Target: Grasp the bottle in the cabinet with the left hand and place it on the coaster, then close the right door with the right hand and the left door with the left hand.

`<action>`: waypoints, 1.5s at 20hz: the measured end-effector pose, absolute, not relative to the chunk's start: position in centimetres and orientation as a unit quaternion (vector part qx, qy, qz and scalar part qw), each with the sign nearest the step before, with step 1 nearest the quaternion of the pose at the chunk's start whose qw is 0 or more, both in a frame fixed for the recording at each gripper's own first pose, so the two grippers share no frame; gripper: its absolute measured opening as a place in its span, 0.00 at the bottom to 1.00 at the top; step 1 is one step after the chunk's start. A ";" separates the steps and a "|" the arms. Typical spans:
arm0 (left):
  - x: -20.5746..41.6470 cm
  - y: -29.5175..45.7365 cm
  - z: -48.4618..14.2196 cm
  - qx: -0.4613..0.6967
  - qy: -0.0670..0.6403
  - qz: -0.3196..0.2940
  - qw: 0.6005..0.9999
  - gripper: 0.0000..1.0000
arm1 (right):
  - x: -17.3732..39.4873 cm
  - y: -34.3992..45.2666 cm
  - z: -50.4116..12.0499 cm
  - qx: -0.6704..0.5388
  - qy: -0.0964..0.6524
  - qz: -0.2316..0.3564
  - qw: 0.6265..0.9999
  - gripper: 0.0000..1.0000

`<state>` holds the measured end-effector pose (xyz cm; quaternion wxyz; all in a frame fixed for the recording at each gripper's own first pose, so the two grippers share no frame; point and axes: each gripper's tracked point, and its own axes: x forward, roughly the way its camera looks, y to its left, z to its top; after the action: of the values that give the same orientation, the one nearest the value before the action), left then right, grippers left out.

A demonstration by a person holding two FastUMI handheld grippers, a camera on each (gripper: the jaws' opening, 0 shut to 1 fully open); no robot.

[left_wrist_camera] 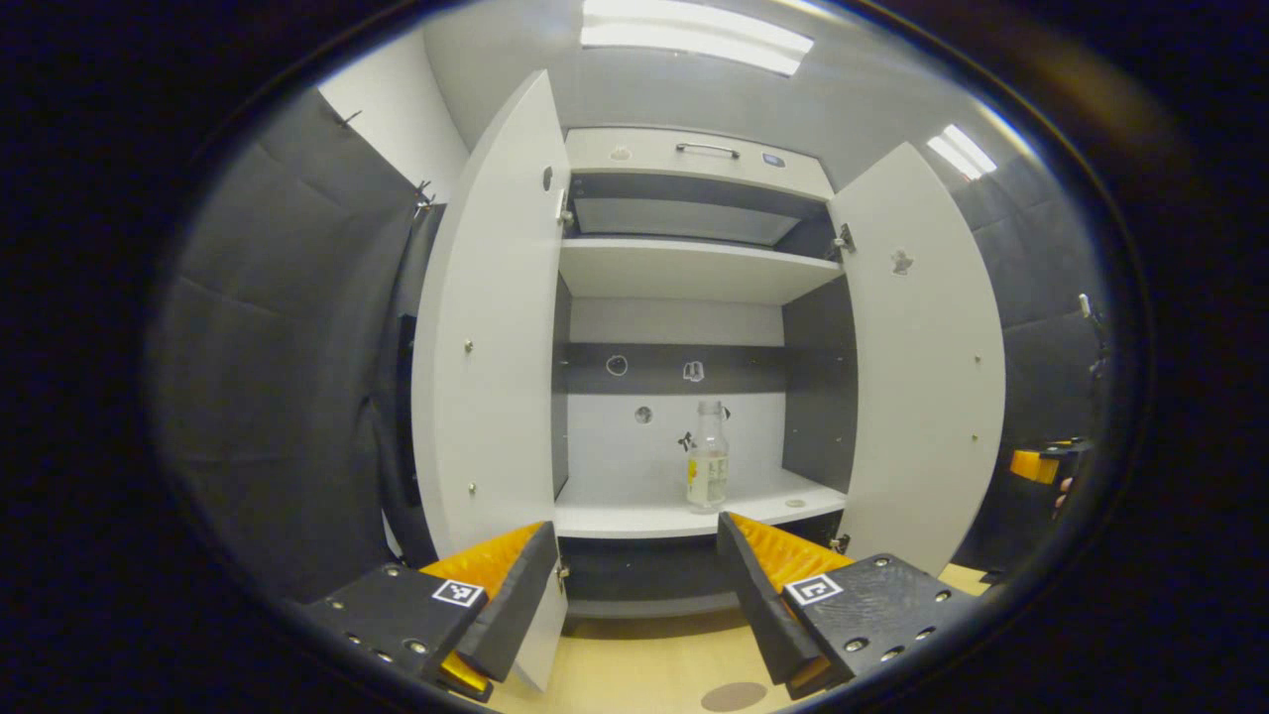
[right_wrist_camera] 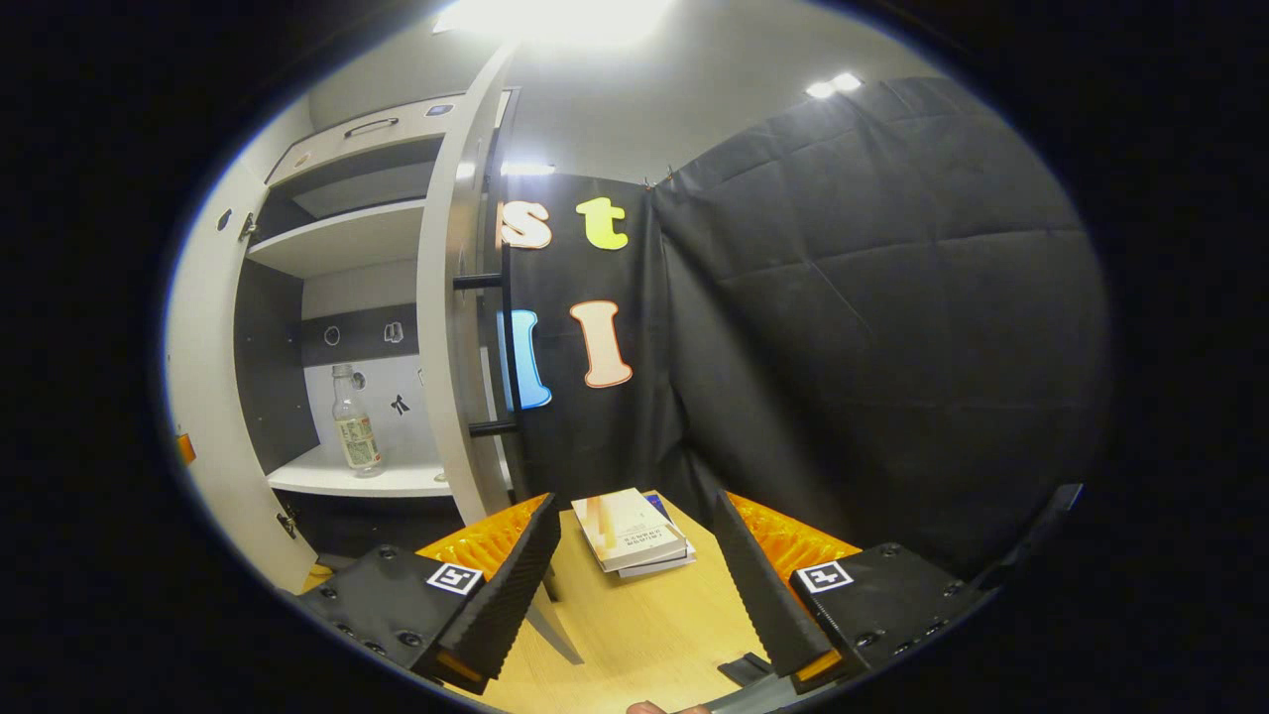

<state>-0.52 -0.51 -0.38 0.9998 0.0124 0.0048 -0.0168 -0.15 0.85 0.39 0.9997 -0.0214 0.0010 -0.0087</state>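
In the left gripper view, the first step, reaching for the bottle, is not yet done. The left gripper (left_wrist_camera: 634, 585) is wide open and holds nothing. The clear glass bottle with a pale label (left_wrist_camera: 708, 461) stands upright at 12 o'clock from it, on the white cabinet's lower shelf (left_wrist_camera: 634, 518). The round brown coaster (left_wrist_camera: 734, 696) lies at 6 o'clock. Next move: go forward, fingers around the bottle.

In the right gripper view, the right gripper (right_wrist_camera: 634, 585) is also released and empty, above the wooden table (right_wrist_camera: 644, 635). A stack of books (right_wrist_camera: 630, 531) is at 12 o'clock; the bottle is at 10 o'clock.

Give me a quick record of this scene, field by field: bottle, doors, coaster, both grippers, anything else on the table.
bottle: upright on the cabinet's lower shelf, uncapped, not held
left door: open
right door: open
coaster: on the table before the cabinet, bare
left gripper: open, facing the bottle, short of the shelf
right gripper: open, over the table
books: stacked on the table
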 end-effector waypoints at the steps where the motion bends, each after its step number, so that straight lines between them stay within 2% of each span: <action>1: -0.2 -0.9 -0.3 0.010 0.007 -0.023 1.000 0.94 | -0.1 0.9 0.6 -0.020 0.000 -0.010 1.000 0.96; 2: 0.3 -1.5 -0.4 0.007 0.011 -0.031 0.999 0.94 | -0.1 1.0 0.8 -0.018 0.000 -0.011 1.000 0.99; 3: 0.8 -1.9 -0.4 0.004 0.015 -0.039 0.999 0.94 | -0.1 0.9 0.8 -0.017 -0.001 -0.013 1.000 0.96; 7: 2.9 -3.5 -0.6 0.002 0.030 -0.072 0.997 0.94 | -0.4 0.1 1.4 -0.025 -0.008 -0.027 0.999 0.96; 8: 3.5 -3.8 -0.4 0.003 0.030 -0.077 0.997 0.94 | -0.3 -0.2 1.5 -0.026 -0.010 -0.032 0.999 0.99; 12: 6.7 -4.9 0.8 0.005 0.026 -0.095 0.995 0.94 | 0.3 -1.5 1.7 -0.024 -0.008 -0.053 0.998 0.99; 23: 18.6 -7.6 1.9 -0.004 0.036 -0.110 0.993 0.94 | 4.8 -6.3 3.3 0.001 -0.019 -0.109 0.994 0.99; 24: 19.5 -7.9 1.8 -0.006 0.036 -0.111 0.993 0.94 | 5.2 -6.8 3.2 0.001 -0.020 -0.116 0.993 0.95; 27: 22.5 -8.7 1.6 -0.006 0.038 -0.115 0.993 0.94 | 5.8 -7.6 2.8 0.004 -0.016 -0.125 0.992 0.95; 28: 23.5 -8.9 1.4 -0.005 0.039 -0.115 0.993 0.94 | 6.1 -8.0 2.8 0.003 -0.016 -0.129 0.992 0.99; 29: 24.4 -9.2 1.2 -0.004 0.041 -0.116 0.992 0.94 | 6.3 -8.4 2.7 0.001 -0.016 -0.133 0.991 0.95; 30: 25.2 -9.5 1.0 -0.005 0.042 -0.118 0.992 0.94 | 6.5 -8.7 2.5 0.000 -0.015 -0.138 0.990 0.95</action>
<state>25.20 -9.46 0.97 0.9921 -0.0050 0.0419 -0.1182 6.46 -8.72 2.51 0.9904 0.0004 -0.0151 -0.1375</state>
